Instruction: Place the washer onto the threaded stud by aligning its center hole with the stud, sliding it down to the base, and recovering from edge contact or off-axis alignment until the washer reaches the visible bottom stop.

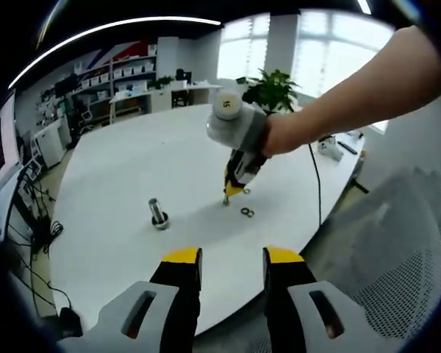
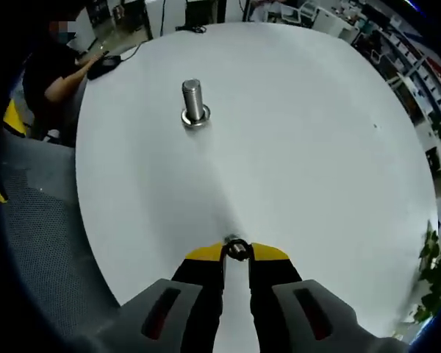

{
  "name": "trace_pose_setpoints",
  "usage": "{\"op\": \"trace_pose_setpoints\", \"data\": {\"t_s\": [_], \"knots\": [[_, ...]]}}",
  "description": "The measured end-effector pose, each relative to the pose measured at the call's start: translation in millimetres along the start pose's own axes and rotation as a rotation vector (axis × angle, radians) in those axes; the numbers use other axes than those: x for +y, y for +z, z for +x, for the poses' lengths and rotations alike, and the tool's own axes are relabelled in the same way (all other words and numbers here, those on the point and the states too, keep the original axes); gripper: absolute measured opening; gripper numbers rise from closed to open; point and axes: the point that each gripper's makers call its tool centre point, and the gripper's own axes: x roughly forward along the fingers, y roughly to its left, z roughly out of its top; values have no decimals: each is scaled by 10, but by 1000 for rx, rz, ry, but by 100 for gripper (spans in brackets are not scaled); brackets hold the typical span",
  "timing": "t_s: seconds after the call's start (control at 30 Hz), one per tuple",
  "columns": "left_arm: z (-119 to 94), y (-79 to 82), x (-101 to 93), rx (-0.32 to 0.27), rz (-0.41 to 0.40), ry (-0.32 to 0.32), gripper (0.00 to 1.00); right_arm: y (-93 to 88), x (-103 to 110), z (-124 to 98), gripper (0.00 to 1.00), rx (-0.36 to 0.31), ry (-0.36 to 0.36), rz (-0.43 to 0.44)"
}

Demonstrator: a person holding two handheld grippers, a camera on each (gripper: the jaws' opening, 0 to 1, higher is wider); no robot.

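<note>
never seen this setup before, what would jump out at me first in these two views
The upright silver threaded metal stud stands alone on the round white table. The right gripper is shut on a small dark metal washer low over the table, some way from the stud. In the left gripper view, another small dark ring lies on the table beside that gripper's tips.

A large white round table (image 1: 132, 169) carries the things. The threaded stud (image 1: 158, 213) stands upright on its wide base, well in from the table's edge. Apart from it, a small washer (image 1: 247, 212) lies flat on the bare top. Near the far edge a potted plant (image 1: 273, 90) stands.
</note>
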Motion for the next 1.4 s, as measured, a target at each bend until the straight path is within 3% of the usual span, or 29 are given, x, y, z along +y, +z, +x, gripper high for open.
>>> {"op": "trace_pose_setpoints", "data": {"t_s": [0.53, 0.77, 0.83, 1.13, 1.4], "knots": [[4, -17, 26, 6, -10, 7, 31, -74, 32, 246, 14, 53, 40, -17], [4, -12, 32, 4, -13, 8, 31, -62, -15, 224, 15, 43, 20, -2], [0, -11, 35, 2, -14, 9, 31, -61, 13, 194, 16, 31, 33, 50], [-20, 44, 35, -24, -15, 6, 31, -210, -69, -44, 21, 40, -26, 66], [-28, 103, 22, -49, -6, 1, 31, -358, -116, -388, 23, 20, -76, 128]]}}
